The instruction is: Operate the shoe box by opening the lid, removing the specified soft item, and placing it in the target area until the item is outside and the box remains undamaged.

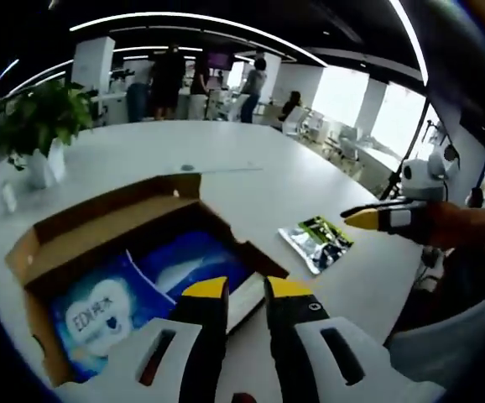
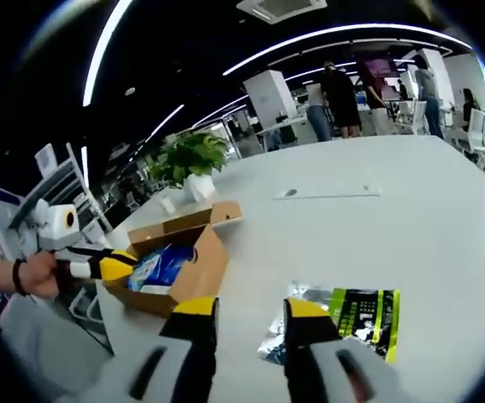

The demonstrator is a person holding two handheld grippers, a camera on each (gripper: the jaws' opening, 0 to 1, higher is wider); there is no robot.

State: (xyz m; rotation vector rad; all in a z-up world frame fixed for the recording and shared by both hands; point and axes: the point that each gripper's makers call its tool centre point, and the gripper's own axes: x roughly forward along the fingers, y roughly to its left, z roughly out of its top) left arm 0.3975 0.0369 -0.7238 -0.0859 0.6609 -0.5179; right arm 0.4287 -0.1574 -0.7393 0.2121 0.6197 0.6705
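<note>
2 yellow-tipped grippers are held empty, jaws slightly parted: the left gripper over the open brown cardboard shoe box, where the blue soft pack is kept, the right gripper above a green-and-silver foil pouch on the white table.

Open desk beyond the box, clutter close in

The shoe box stands with its lid flaps raised around the blue pack, so the way in is from above. A foil pouch lies on the desk near the box, bare desk between them. A potted plant stands at the far edge; the wide middle lies free.
</note>
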